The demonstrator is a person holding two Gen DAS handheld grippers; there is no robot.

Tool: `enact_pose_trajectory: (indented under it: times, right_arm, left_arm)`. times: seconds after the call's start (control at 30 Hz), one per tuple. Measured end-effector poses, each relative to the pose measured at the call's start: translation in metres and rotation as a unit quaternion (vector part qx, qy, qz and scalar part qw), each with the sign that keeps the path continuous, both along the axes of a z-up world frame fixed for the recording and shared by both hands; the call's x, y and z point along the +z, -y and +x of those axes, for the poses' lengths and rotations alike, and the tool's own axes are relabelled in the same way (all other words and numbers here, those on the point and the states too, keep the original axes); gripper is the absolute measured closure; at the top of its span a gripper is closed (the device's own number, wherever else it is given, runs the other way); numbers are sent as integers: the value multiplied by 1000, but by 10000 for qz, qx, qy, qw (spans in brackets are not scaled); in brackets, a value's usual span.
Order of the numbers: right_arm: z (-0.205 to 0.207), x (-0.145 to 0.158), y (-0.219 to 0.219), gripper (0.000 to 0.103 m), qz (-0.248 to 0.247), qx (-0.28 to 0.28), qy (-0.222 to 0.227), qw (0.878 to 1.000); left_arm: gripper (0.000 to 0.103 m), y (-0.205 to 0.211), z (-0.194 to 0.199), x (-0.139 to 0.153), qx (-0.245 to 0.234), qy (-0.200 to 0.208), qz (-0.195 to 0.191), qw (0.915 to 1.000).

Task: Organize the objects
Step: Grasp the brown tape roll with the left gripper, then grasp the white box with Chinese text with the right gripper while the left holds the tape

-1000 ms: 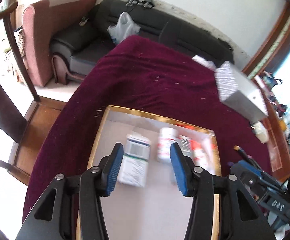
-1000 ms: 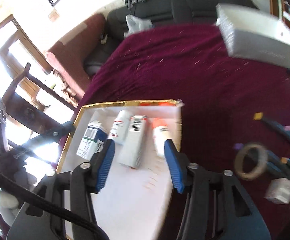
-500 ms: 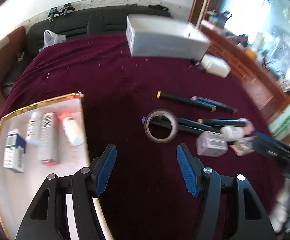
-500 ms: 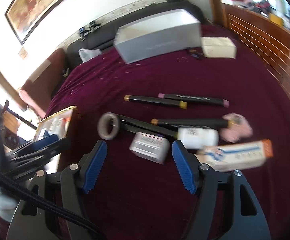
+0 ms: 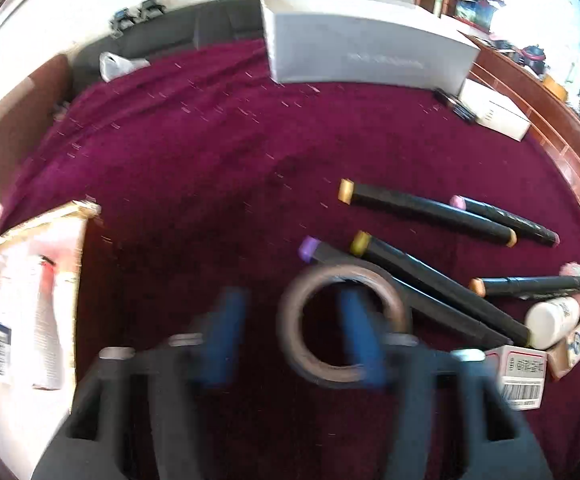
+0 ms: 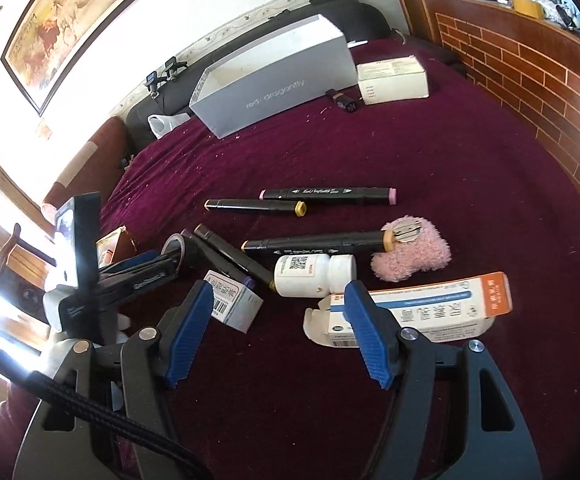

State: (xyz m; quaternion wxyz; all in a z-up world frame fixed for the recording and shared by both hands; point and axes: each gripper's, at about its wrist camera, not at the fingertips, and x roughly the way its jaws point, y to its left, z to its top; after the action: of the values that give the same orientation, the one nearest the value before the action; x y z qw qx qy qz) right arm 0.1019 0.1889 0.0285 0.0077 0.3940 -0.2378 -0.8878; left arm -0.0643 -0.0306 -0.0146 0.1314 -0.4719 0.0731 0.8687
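The tape roll (image 5: 344, 322) lies on the maroon cloth (image 5: 210, 152) against the markers (image 5: 430, 284). The blurred left gripper (image 5: 290, 328) has been closing, one finger inside the ring, grip uncertain. Only the right view shows the right gripper (image 6: 280, 336) wide open, empty, before the white bottle (image 6: 310, 280).

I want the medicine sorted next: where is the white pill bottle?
In the right wrist view the white pill bottle lies on its side mid-table, just ahead of the right gripper, between the black markers and the orange-ended carton.
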Motion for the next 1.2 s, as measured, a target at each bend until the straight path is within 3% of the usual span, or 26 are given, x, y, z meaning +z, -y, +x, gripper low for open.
enact_pose_trajectory:
  times: [0.03,0.07,0.37,0.57,0.63,0.77,1.2]
  right_arm:
    - [-2,-1,1,36,-31,35,16,10000]
    - [-4,-3,2,36,-62,79,28,9999]
    - [-32,-15,41,36,-30,809,206,9965]
    - [-52,-22,74,36,969,1096,259,9889]
    - [-58,-30,83,36,1047,1266,437,9854]
    - [-53,-37,102,36,864,1793,624,9780]
    - [-61,-37,122,36,1529,1386,732,9757]
  left_arm:
    - [95,-1,4,2,-108,23,18,9999]
    - [96,1,6,3,-171,135,134,9997]
    - [96,26,72,41,-679,88,710,9951]
    - [96,56,114,55,-850,300,1375,9864]
    - [96,64,122,57,-829,304,1496,9848]
    - [96,75,134,59,-793,251,1545,9845]
    - [96,90,149,63,-598,42,1556,9860]
